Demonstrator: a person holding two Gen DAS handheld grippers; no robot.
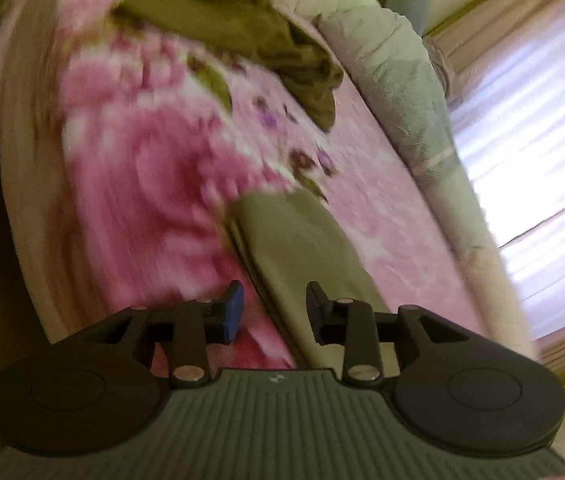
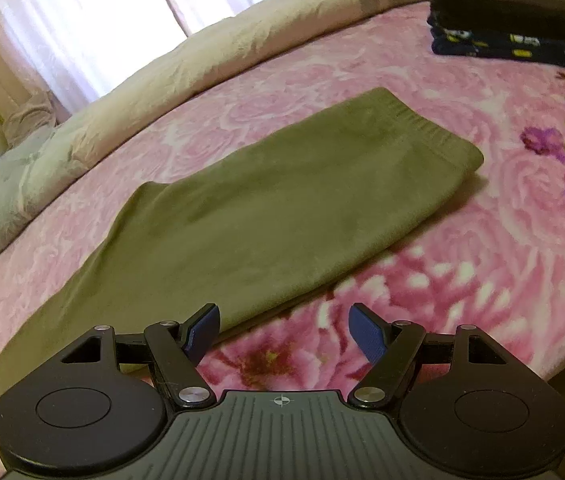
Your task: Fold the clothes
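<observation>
A: Our left gripper (image 1: 271,307) and right gripper (image 2: 284,334) both gape empty; the long olive-green soft knit garment (image 2: 266,208) lies flat on the pink floral blanket (image 2: 462,280).

B: It's light and floppy; we pinch the near hem corners.

Each gripper, left (image 1: 272,306) and right (image 2: 284,332), has a grey ribbed body flanked by 2 round black discs, black linkage arms with silver screws, blue-padded fingers (image 2: 368,334) and a small crosshair mark at centre.

left view motion-blurred, folded stack (image 2: 514,12) cut off at edge
</observation>
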